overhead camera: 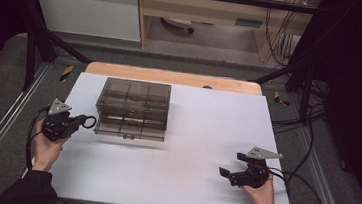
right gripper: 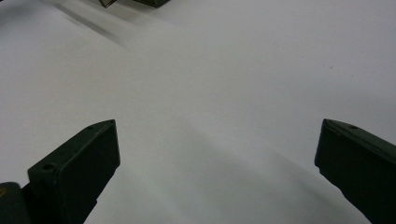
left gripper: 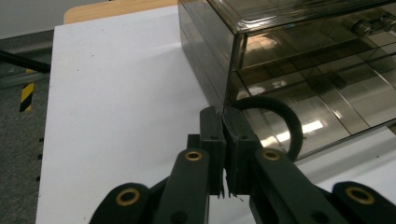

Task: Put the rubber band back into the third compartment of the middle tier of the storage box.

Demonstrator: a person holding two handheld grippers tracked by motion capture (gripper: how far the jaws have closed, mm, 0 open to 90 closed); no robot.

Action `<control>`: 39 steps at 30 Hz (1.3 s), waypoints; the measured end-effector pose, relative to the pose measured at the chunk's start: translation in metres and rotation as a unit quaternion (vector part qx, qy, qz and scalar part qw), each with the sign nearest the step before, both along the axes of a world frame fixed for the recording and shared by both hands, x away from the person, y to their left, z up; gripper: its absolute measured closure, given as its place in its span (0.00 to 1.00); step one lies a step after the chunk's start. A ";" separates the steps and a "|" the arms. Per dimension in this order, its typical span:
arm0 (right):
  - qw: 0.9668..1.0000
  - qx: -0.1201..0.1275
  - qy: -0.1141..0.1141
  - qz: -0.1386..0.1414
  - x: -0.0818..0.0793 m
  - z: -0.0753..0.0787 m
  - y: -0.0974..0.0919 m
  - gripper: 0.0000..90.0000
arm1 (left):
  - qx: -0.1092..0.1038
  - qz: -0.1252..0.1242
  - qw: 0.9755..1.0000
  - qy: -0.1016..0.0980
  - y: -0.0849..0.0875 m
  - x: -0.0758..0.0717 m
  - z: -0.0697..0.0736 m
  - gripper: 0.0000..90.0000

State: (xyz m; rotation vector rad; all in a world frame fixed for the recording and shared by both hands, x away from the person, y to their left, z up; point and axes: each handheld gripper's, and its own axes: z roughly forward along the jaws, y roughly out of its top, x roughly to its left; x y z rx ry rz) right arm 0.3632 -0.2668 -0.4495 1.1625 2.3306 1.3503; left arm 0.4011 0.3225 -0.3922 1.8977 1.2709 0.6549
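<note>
Ring [left gripper: 280, 116] was pinched in the left claw [overhead camera: 74, 122], near the table's [overhead camera: 206, 134] left edge, just beside the smoky box [overhead camera: 133, 108], probably held ready to go in a drawer. Right claw [overhead camera: 227, 174] sat gaping, holding nothing, near the right front corner.

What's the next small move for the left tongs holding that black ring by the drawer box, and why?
Probably hold steady while the right tongs come in to open a drawer. The left tongs are shut on the black ring beside the smoky drawer box, whose drawers look closed.
</note>
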 end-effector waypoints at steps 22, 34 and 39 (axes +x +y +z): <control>1.000 0.000 -0.001 0.000 0.000 0.000 0.000 0.01 | -0.001 -0.022 1.000 -0.006 -0.020 -0.006 0.010 0.96; 1.000 0.000 0.000 0.000 0.000 0.000 0.000 0.01 | 0.003 -0.040 0.999 -0.006 -0.034 -0.009 0.013 0.96; 1.000 0.000 0.000 0.000 0.000 0.000 0.000 0.01 | 0.005 -0.048 0.999 -0.009 -0.041 -0.011 0.015 0.96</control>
